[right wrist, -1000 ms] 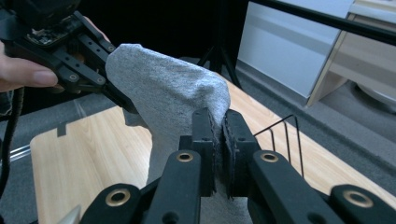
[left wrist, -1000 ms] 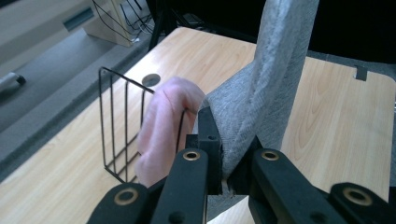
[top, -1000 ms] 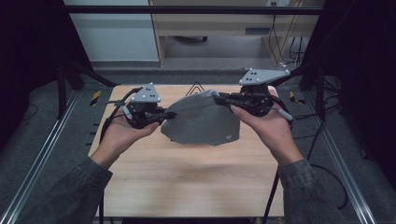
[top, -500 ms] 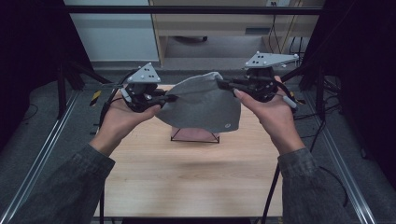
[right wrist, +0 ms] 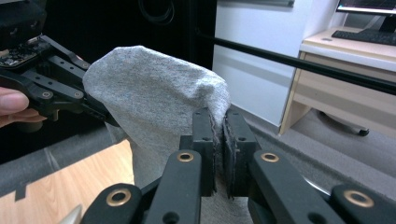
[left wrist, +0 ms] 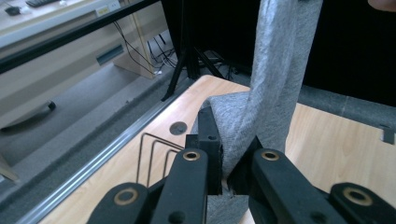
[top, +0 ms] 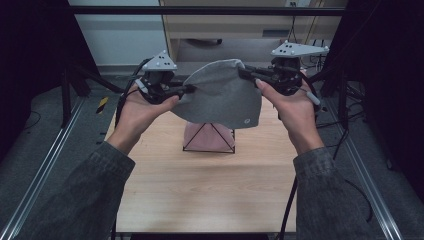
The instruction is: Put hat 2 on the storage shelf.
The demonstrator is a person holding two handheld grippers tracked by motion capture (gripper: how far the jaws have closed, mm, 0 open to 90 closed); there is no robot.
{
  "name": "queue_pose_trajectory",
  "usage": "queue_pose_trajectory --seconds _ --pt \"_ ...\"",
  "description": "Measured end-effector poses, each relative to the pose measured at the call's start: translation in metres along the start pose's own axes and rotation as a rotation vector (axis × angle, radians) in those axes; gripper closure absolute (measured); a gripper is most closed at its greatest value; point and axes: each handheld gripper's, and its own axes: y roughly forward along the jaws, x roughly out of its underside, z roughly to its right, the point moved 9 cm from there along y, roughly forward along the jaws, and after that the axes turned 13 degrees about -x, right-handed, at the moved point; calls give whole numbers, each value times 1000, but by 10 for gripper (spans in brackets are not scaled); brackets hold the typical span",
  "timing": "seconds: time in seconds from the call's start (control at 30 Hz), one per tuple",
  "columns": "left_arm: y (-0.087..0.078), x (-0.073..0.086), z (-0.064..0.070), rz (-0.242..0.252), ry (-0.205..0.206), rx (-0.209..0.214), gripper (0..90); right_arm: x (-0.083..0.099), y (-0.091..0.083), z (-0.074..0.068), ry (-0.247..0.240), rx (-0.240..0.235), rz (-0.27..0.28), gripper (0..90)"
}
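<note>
The left gripper (top: 186,90) is clenched on the left edge of a grey cloth bag (top: 222,97); in the left gripper view its two black jaws pinch a fold of the grey fabric (left wrist: 271,84) between them, and the cloth runs up and away from the jaws toward the top of that view. The right gripper (top: 246,71) grips the bag's upper right edge; in the right gripper view its jaws stand nearly together with a thin seam of the fabric (right wrist: 159,98) caught between them, and the left gripper (right wrist: 100,114) shows farther off, clamped on the opposite side. A person's hand wraps each tool, the left hand (top: 142,107) and the right hand (top: 290,102), with grey sleeves coming in from the bottom of the high view.

The bag hangs stretched between the two grippers, held up in the air above the far half of the wooden table (top: 210,200), its rounded top uppermost and a small round mark near its lower right. Directly beneath it, standing on the table, is a black wire frame (top: 209,142) with pink material (top: 195,135) inside; the bag's lower edge overlaps the frame's top in the high view, and whether they touch cannot be told
</note>
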Motion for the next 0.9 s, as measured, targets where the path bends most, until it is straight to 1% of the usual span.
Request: queue_pose_trajectory --seconds 0.07,0.1,0.13,0.23,0.33,0.4,0.43,0.5,0.6,0.63,0.67,0.73,0.87,0.9 --pt "5 -2 -2 8 -15 2 867 -1 1 6 7 5 14 849" --pt "5 -2 -2 8 -15 2 867 -1 1 6 7 5 14 849" --pt "11 -3 -6 8 -29 -10 867 -1 3 12 11 13 24 849" --pt "19 -5 -10 16 -36 -31 867 -1 6 21 25 23 43 849" --pt "29 -7 -17 23 -30 -58 867 1 10 29 32 38 49 849" --pt "35 -7 -21 25 -27 -70 866 1 13 36 32 44 54 849" --pt "35 -7 -21 25 -27 -70 867 1 15 39 34 45 56 848" --pt "45 -5 -28 24 -21 -85 866 2 20 46 40 48 60 848" --pt "55 -1 -36 27 -21 -103 866 6 28 57 46 56 61 848" --pt "55 -1 -36 27 -21 -103 866 7 31 60 44 60 62 848" --pt "62 2 -42 30 -46 -109 866 8 34 63 48 60 68 848" --pt "69 6 -48 28 -45 -129 866 11 42 69 51 68 61 848" --pt "81 13 -57 31 -65 -134 866 20 55 80 55 75 51 848" --pt "81 13 -57 31 -65 -134 866 20 55 80 55 75 51 848"
